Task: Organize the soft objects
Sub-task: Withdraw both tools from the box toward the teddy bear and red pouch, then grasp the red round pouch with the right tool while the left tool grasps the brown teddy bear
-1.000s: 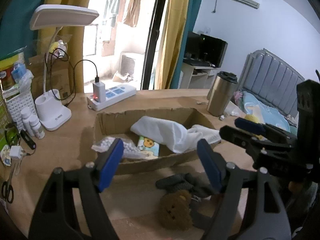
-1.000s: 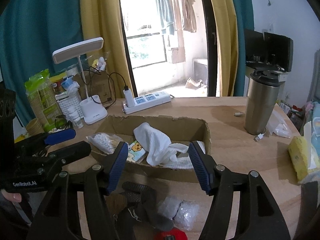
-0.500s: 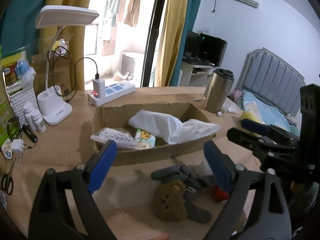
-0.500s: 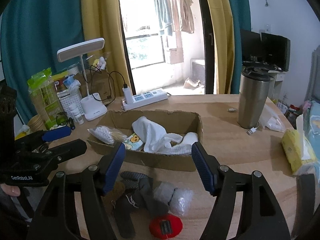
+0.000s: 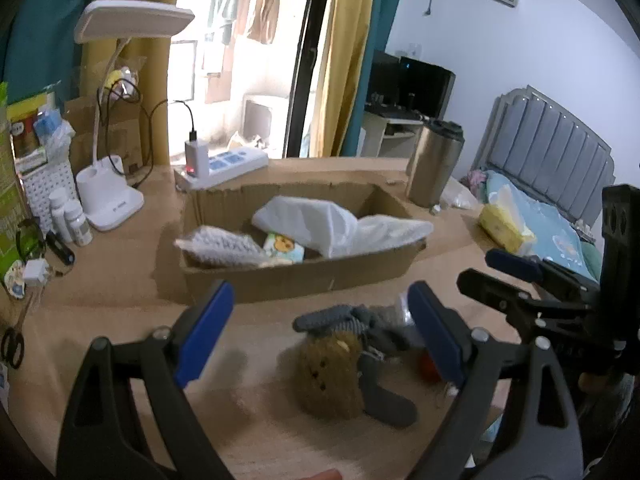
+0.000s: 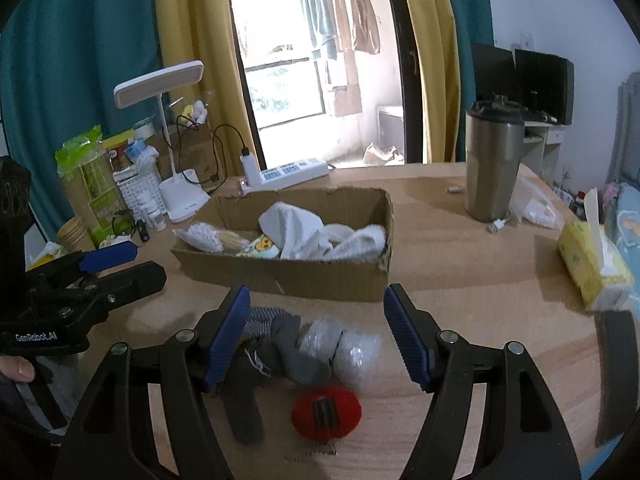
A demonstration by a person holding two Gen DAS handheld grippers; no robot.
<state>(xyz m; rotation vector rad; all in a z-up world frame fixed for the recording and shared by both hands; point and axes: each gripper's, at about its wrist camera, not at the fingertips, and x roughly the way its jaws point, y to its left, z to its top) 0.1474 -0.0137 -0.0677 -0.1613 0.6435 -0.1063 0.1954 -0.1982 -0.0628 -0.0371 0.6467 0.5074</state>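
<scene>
The soft things lie in a heap on the near table [image 6: 460, 264]: a brown bear [image 5: 330, 368], grey socks [image 6: 296, 348], two clear wraps [image 6: 340, 348] and a red pad [image 6: 326, 407] nearest. Just beyond stands the box [image 6: 288, 276], holding a white cloth [image 6: 304, 232], a beaded bag [image 5: 224, 246] and a small printed pack [image 6: 262, 246]. The left gripper [image 5: 320, 330] and right gripper [image 6: 316, 334] both hang released, spread wide above the heap, grasping nothing. Far left stands a lamp [image 6: 176, 184], far right a tumbler [image 6: 494, 160].
</scene>
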